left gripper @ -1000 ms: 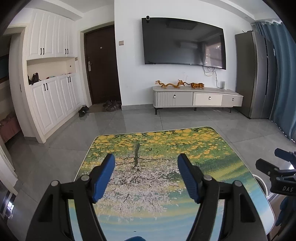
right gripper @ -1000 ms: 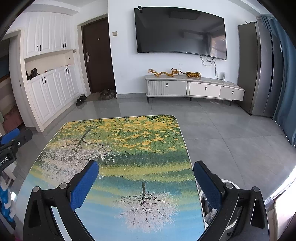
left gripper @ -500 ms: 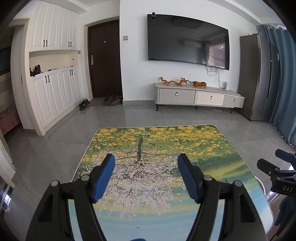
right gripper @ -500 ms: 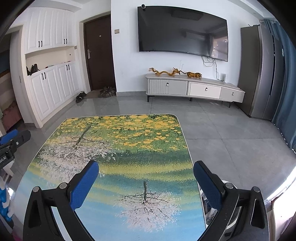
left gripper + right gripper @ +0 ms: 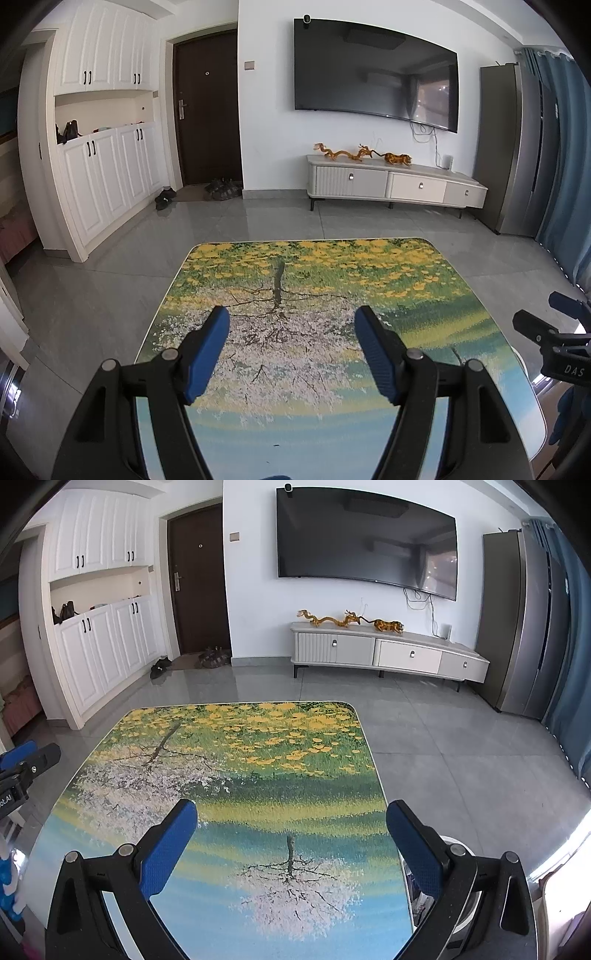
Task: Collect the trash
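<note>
A table (image 5: 332,273) with a printed tree and flower scene fills the lower part of both views, also in the right wrist view (image 5: 258,746). No loose trash shows on it. My left gripper (image 5: 291,325) is open and empty above the near half of the table. My right gripper (image 5: 291,819) is open wide and empty above the table's right side. A white round bin (image 5: 460,849) stands on the floor by the table's right edge, behind my right finger; its inside is mostly hidden. The right gripper shows at the left wrist view's right edge (image 5: 554,332).
Grey tiled floor surrounds the table. A TV (image 5: 373,70) hangs above a low white cabinet (image 5: 395,182) on the far wall. White cupboards (image 5: 103,155) and a dark door (image 5: 208,110) stand at the left, shoes (image 5: 166,195) by them. A grey fridge (image 5: 524,627) and blue curtain are at the right.
Both cameras have tilted slightly, so the table sits lower in view and the room shows more. Both grippers stay open and empty.
</note>
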Demonstrator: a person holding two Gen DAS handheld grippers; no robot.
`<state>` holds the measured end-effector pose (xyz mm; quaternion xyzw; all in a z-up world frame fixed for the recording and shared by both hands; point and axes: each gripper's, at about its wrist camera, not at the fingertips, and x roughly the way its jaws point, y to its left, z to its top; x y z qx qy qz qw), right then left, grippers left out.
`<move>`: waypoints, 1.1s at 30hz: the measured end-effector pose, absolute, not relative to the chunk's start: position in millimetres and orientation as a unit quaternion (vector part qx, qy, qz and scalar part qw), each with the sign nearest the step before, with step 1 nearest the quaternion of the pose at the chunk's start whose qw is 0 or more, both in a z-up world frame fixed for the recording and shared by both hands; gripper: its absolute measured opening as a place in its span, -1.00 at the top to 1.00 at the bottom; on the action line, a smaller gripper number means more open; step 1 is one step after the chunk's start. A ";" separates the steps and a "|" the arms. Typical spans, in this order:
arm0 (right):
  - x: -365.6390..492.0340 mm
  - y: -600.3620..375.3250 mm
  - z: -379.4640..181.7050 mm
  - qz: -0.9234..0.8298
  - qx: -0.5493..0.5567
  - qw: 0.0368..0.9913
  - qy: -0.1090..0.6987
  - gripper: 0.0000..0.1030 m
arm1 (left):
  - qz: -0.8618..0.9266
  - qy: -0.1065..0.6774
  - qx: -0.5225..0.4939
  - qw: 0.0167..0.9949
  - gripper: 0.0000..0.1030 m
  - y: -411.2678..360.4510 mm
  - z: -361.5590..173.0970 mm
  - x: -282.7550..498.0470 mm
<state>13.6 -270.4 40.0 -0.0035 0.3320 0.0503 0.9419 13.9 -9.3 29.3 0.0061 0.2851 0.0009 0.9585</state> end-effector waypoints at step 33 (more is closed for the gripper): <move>12.1 -276.2 32.4 0.037 -0.002 0.942 0.333 -1.00 | -0.009 0.290 0.008 0.957 -0.33 -13.7 22.6 12.8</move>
